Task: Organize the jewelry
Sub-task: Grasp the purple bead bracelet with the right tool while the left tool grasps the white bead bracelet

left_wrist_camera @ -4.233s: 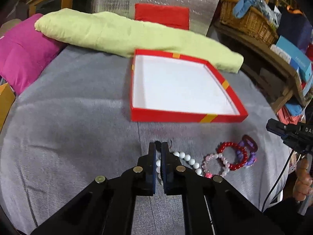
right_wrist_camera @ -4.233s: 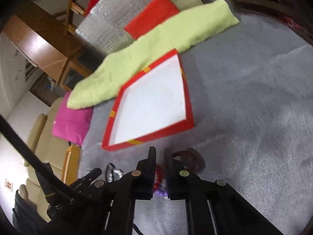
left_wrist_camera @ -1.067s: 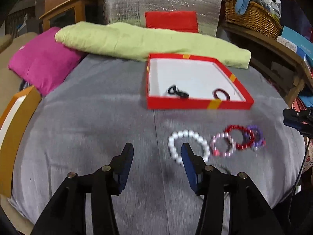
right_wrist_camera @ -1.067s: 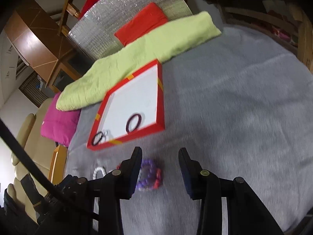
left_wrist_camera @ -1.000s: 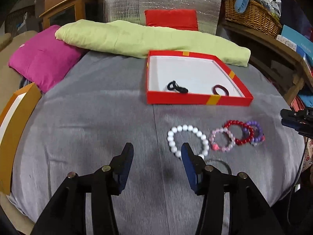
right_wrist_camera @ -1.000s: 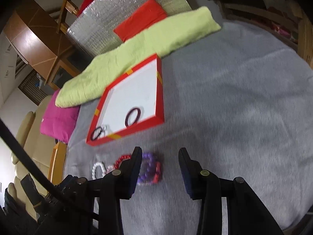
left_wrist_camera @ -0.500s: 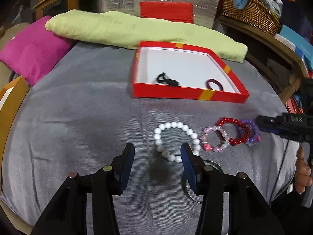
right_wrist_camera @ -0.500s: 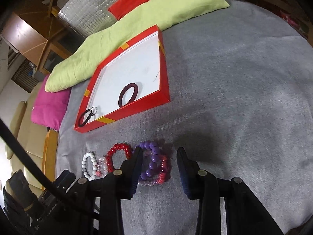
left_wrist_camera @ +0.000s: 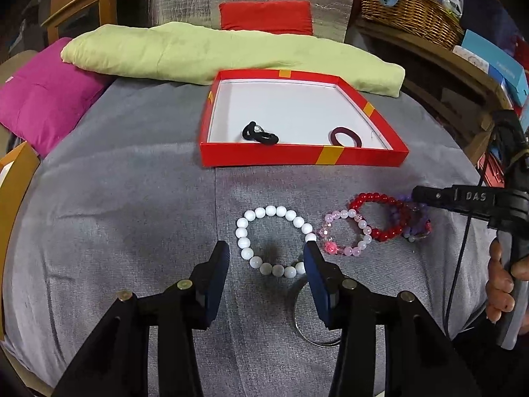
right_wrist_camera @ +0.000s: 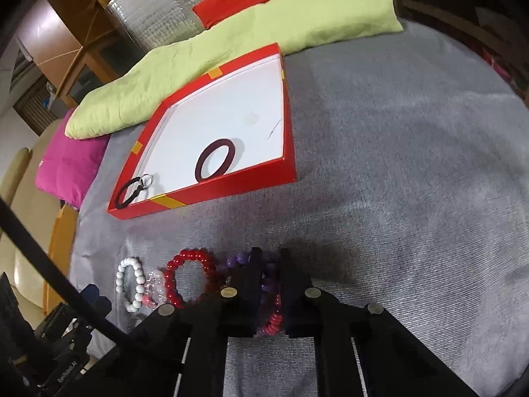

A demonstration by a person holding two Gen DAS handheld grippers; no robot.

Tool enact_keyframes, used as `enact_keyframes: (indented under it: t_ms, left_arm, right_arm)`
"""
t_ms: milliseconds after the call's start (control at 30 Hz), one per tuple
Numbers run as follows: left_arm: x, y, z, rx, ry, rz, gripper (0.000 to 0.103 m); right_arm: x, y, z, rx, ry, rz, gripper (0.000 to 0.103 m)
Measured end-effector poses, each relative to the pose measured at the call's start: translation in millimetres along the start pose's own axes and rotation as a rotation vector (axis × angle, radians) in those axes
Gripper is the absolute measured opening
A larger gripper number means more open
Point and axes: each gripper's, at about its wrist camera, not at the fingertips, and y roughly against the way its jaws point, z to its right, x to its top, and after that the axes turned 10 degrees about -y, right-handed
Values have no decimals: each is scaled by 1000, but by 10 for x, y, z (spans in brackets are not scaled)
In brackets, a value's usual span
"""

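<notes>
Bracelets lie in a row on the grey cloth (left_wrist_camera: 115,205) before the red box (left_wrist_camera: 297,158). Right gripper (right_wrist_camera: 269,261) has clamped the purple bracelet (right_wrist_camera: 238,259), seemingly with a pink one. Left gripper (left_wrist_camera: 266,258) hangs open over the white bracelet (left_wrist_camera: 274,211).

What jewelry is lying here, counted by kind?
Bead bracelets: 4: white, pink, red, purple
Elastic bands in the red box: 2: black, maroon
Metal bangle: 1
Total: 7; a pinkish coil beside the purple may be another.
</notes>
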Motion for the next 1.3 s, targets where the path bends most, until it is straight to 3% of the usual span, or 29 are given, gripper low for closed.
enact_keyframes:
  t_ms: [200, 367, 567, 700, 900, 1200, 1300]
  left_arm:
    - [-28, -56, -43, 19, 2, -28, 48]
    - [-36, -109, -195, 37, 68, -49, 48]
    - [-14, -172, -141, -14, 75, -58, 56]
    - [26, -290, 8, -13, 16, -87, 60]
    - [73, -351, 68, -68, 26, -92, 64]
    - [104, -443, 58, -82, 29, -87, 63]
    - [92, -442, 53, -60, 14, -90, 53]
  right_arm:
    - [105, 185, 168, 33, -82, 65, 10]
    - [131, 283, 257, 63, -138, 90, 10]
    - [157, 398, 321, 143, -202, 131, 10]
    - [136, 359, 292, 147, -204, 113, 10]
    - [114, 330, 267, 143, -195, 104, 10]
    - [90, 298, 231, 145, -185, 90, 10]
    - [82, 303, 221, 148, -181, 90, 10]
